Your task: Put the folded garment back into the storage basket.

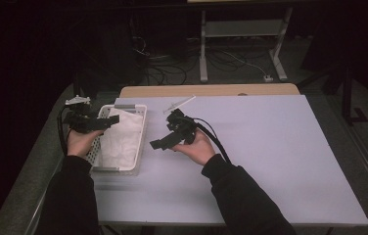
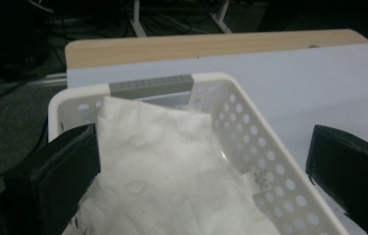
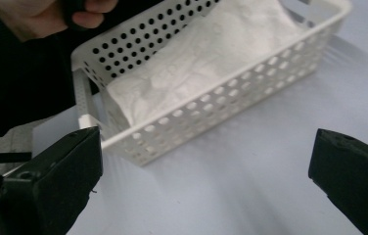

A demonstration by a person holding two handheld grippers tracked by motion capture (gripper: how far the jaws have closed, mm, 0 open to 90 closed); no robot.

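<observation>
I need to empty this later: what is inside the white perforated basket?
A crumpled white cloth lies in the basket and covers most of its floor. Anything beneath the cloth is hidden.

no text is legible anywhere.

— Item one? 
— White plastic basket (image 1: 140,139): rectangular, walls perforated with round holes, grey strip on the far short rim; stands upright on the pale sheet at left of centre in the high view, long axis running up the frame; upper middle of the left gripper view; upper centre of the right gripper view, set diagonally.

— Item two? 
— White cloth (image 1: 121,138): crumpled, faintly patterned, with a small label at one edge; lies inside the basket, covering most of its floor, bunched up about level with the rim; touches the side walls.
</observation>
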